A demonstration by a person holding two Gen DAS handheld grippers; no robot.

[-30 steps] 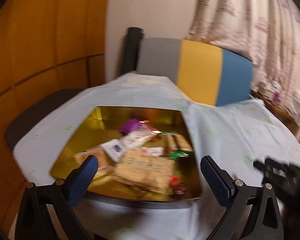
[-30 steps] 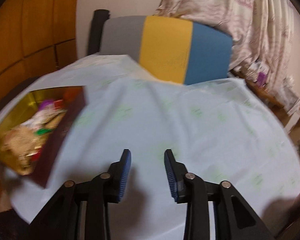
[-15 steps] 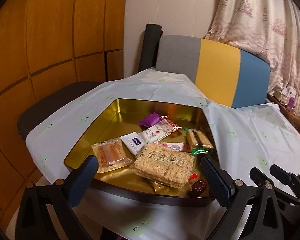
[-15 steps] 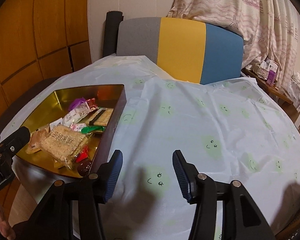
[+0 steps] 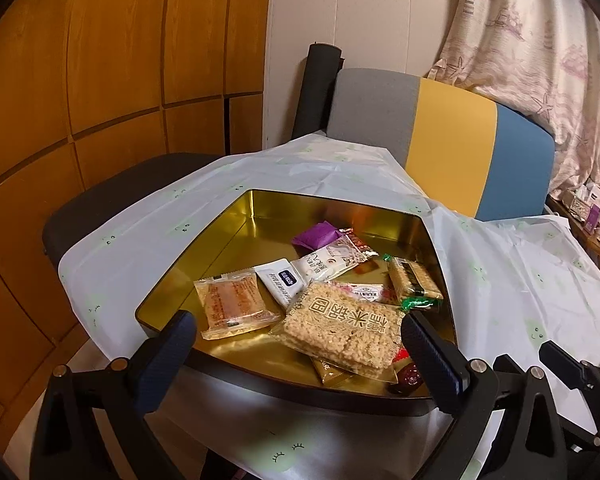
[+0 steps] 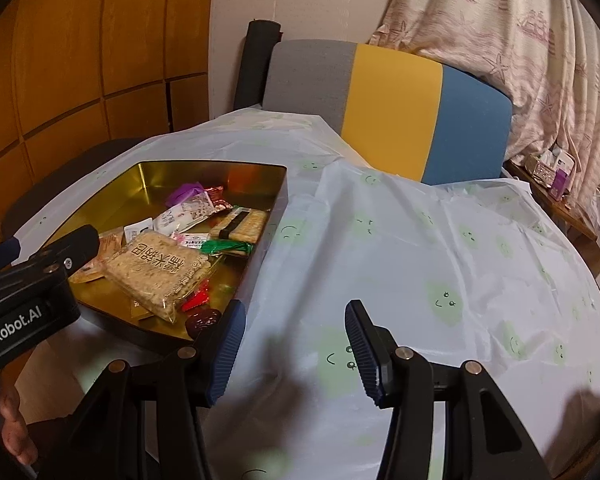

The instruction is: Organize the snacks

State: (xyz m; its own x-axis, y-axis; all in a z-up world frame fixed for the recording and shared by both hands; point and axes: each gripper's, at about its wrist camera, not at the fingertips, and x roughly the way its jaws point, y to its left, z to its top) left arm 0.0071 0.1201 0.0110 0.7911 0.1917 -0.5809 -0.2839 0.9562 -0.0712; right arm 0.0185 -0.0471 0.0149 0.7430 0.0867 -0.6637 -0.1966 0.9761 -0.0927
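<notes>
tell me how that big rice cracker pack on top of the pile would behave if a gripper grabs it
The rice cracker pack looks stiff and flat, so it should probably lift as one slab. Its glossy clear wrapper may slip between the pads. The puffed cake likely crumbles under a hard squeeze, and it seems light.

We see the tin [image 5: 236, 236] on the left part of the bench [image 6: 440, 248], with the snacks heaped toward its near right corner. The rice cracker pack [image 5: 340, 330] lies on top at the front, the wafer pack [image 5: 236, 308] to its left, the purple sweet [image 5: 314, 236] farthest back. A chair [image 6: 392, 108] stands behind the bench, a curtain [image 6: 520, 32] behind that.
</notes>
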